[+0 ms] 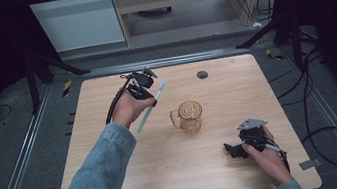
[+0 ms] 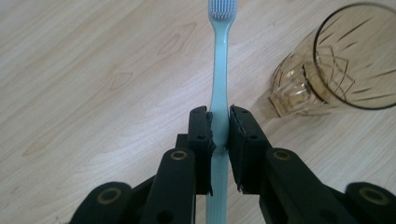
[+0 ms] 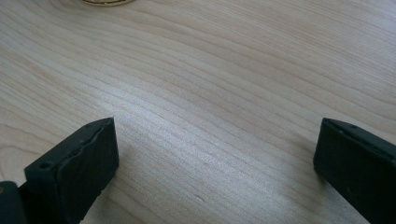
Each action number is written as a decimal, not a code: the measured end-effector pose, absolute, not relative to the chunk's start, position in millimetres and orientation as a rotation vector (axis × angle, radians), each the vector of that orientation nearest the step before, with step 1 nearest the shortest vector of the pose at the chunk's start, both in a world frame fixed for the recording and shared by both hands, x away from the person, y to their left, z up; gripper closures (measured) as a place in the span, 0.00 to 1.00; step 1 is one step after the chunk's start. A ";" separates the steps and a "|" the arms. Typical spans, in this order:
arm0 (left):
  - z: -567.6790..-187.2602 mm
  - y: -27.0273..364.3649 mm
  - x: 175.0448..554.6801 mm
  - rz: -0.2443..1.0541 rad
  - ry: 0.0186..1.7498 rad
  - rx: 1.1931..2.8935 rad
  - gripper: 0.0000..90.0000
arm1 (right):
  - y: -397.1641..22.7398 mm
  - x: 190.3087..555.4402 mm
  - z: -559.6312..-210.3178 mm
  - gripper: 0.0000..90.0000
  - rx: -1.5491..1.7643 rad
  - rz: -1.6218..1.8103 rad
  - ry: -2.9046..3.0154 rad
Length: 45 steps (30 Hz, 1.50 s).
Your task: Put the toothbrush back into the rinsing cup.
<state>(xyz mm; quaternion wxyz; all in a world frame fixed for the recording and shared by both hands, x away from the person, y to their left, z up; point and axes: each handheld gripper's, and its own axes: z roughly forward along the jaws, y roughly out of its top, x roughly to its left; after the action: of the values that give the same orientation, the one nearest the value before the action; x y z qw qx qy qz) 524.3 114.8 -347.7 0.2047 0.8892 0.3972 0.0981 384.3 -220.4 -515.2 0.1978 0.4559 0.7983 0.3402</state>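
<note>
Pale wood-grain table (image 1: pixel 178 174) with rounded corners, set on a grey floor between metal rails; dark surroundings, light cabinets at the back. We note a small dark round grommet (image 1: pixel 202 74) near the table's far edge. Left gripper (image 1: pixel 149 97), held in a hand with a denim sleeve (image 1: pixel 98 181), sits above the far left part of the table. Its jaws are clenched on a light blue toothbrush (image 2: pixel 219 84); in the left gripper view the pads pinch the handle partway along, with the bristle head pointing away from the gripper and the handle's tail running back between the jaws. From above, we see the brush slanting, its one end low toward the table centre, the other up past the gripper. Brush appears clear of the table surface. Amber glass mug (image 1: pixel 190 116) stands upright near the table centre, handle toward the left, just beside the brush's lower end but apart from it. Right gripper (image 1: pixel 233 150) rests low at the near right, well apart from the mug, jaws spread wide with bare wood between them in the right gripper view.
</note>
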 end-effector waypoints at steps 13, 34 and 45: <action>-335.1 109.8 520.5 0.413 1.071 2.276 0.88 | -220.4 384.1 -515.5 0.00 1.273 0.952 2.231; -331.3 104.7 499.9 0.606 0.982 1.971 0.88 | -220.4 383.6 -515.3 0.00 1.275 0.953 2.233; -327.5 106.3 485.6 0.669 0.941 1.798 0.88 | -220.3 383.4 -515.3 0.01 1.276 0.952 2.232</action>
<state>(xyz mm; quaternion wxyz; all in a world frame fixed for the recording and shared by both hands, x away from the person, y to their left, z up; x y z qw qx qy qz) 485.6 106.3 -327.5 0.4813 0.7376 0.3860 0.2745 383.4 -220.3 -515.3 0.1986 0.4561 0.7980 0.3403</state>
